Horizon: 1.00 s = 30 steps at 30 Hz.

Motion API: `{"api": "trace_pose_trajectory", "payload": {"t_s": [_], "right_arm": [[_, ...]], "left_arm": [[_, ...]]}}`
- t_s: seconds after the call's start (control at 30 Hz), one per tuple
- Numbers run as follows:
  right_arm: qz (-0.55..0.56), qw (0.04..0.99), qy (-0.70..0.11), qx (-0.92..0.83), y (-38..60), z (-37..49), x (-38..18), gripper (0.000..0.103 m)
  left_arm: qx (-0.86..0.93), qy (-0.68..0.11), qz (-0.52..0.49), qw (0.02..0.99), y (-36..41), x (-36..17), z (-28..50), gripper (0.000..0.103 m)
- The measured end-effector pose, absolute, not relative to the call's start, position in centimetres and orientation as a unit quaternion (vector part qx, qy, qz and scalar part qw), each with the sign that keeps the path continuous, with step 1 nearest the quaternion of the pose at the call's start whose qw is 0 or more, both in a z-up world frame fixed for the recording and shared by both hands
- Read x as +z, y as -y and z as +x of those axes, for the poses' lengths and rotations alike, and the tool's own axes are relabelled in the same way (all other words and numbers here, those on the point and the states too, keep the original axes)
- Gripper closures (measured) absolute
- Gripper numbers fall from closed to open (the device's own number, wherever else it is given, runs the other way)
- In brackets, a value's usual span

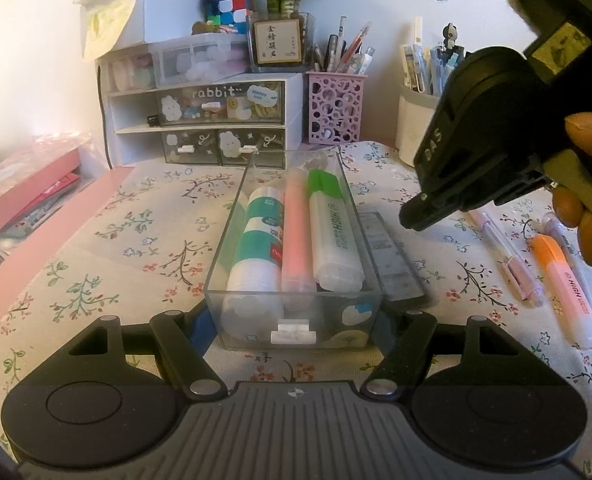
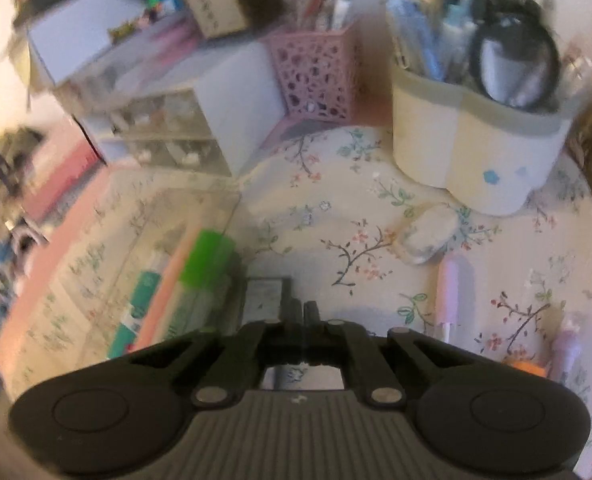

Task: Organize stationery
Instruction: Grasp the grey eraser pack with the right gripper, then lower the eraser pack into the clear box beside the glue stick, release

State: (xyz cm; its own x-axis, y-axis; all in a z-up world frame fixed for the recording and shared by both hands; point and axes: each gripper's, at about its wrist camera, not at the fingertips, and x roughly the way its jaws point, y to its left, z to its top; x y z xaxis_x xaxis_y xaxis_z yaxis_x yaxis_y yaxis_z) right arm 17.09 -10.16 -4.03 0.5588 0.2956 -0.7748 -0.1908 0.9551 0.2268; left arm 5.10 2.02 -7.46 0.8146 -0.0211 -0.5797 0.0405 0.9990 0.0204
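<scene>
A clear plastic box (image 1: 232, 240) lies lengthwise on the flowered cloth. It holds a teal-and-white glue stick (image 1: 256, 248), a pink highlighter (image 1: 298, 236) and a green-capped highlighter (image 1: 332, 224). My left gripper (image 1: 294, 316) is shut on the box's near end, one finger on each side wall. A flat dark grey case (image 1: 392, 256) lies along the box's right side. My right gripper (image 1: 416, 220), held by a hand, hangs just above the case with its fingers (image 2: 296, 312) pressed together and nothing between them. A purple pen (image 1: 508, 256) and an orange-capped highlighter (image 1: 568, 276) lie loose to the right.
Along the back stand a white drawer unit (image 1: 200, 120), a pink lattice pen holder (image 1: 336, 108) and a white pen cup (image 2: 468, 152) full of pens. A small white oval item (image 2: 428, 238) lies in front of the cup. Pink books (image 1: 28, 196) are stacked at the left.
</scene>
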Motion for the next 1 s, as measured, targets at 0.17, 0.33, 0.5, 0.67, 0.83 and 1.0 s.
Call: {"api": "trace_pose_trajectory", "payload": {"t_s": [0.17, 0.33, 0.5, 0.67, 0.83, 1.0], "right_arm": [[0.068, 0.871, -0.457, 0.168, 10.0, 17.0, -4.5, 0.099], [0.024, 0.876, -0.450, 0.170, 8.4, 16.5, -4.4, 0.068], [-0.042, 0.872, -0.455, 0.175, 6.0, 16.4, -4.8, 0.065], [-0.083, 0.878, -0.439, 0.172, 4.6, 15.9, -5.0, 0.073], [-0.020, 0.879, -0.446, 0.167, 6.7, 16.5, -4.6, 0.074], [0.016, 0.883, -0.437, 0.172, 8.0, 15.6, -4.1, 0.074]], "left_arm": [[-0.015, -0.305, 0.012, 0.952, -2.2, -7.4, 5.1, 0.031], [-0.008, -0.305, 0.011, 0.952, -2.4, -7.4, 4.9, 0.031], [0.004, -0.306, 0.012, 0.952, -3.4, -7.3, 4.3, 0.031], [0.017, -0.299, 0.018, 0.954, -4.9, -7.4, 3.7, 0.031], [0.019, -0.300, 0.017, 0.954, -4.8, -7.3, 3.8, 0.031], [0.020, -0.304, 0.010, 0.953, -4.5, -7.2, 4.1, 0.031]]}}
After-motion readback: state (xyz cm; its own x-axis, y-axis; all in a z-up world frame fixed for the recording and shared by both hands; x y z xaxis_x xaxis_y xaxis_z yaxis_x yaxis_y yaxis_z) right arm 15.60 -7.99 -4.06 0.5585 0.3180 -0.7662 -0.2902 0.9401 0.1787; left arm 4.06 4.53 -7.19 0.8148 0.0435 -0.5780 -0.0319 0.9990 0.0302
